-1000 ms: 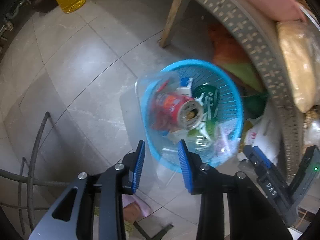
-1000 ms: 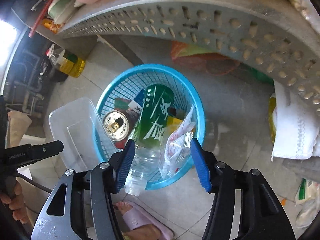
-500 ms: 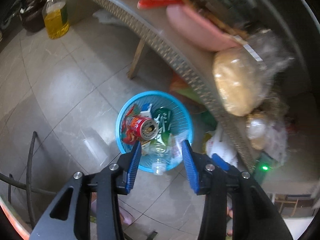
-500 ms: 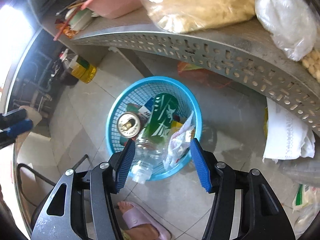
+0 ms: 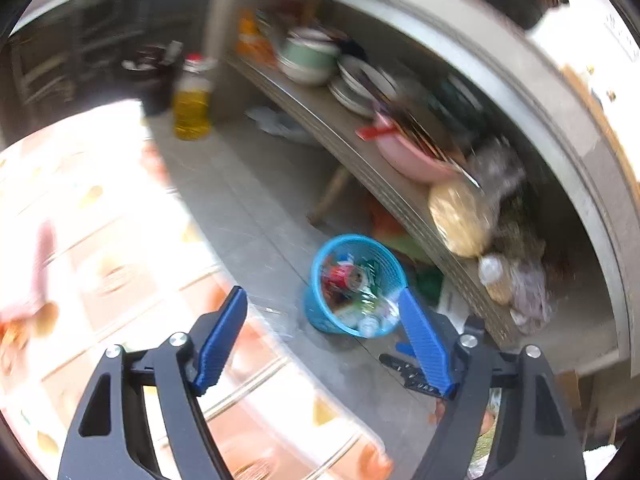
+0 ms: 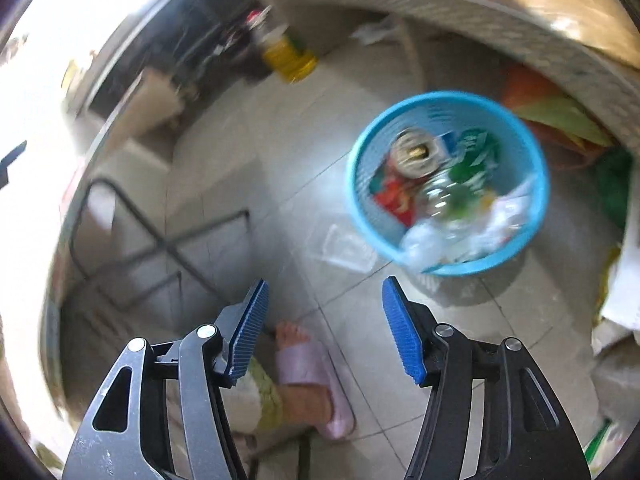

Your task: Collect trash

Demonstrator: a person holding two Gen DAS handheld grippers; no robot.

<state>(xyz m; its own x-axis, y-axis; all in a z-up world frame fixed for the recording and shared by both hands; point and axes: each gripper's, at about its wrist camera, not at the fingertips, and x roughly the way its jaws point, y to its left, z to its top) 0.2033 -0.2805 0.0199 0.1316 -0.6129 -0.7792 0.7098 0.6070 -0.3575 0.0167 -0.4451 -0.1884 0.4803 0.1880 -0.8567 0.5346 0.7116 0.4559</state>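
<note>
two grippers above one blue trash basket on a tiled floor.

one blue trash basket [image 6: 532,196] stood on the floor beside a low shelf [image 5: 360,148], holding one red drink can [image 6: 414,154], one green-labelled plastic bottle [image 6: 466,174] and crumpled clear wrappers; one clear plastic container [image 6: 346,246] lay on the tiles just beside the basket. one bottle of yellow oil [image 5: 192,108] stood well apart, and one foot in a pink slipper [image 6: 310,384] showed below. the left gripper [image 5: 322,342] was spread wide and empty, its jaws having just been opening; a second earlier they stood narrow with the clear container between them, over the basket. the right gripper [image 6: 324,326] was spread and empty, as before. the basket [image 5: 320,320] appeared smaller and farther off than a second earlier.
</note>
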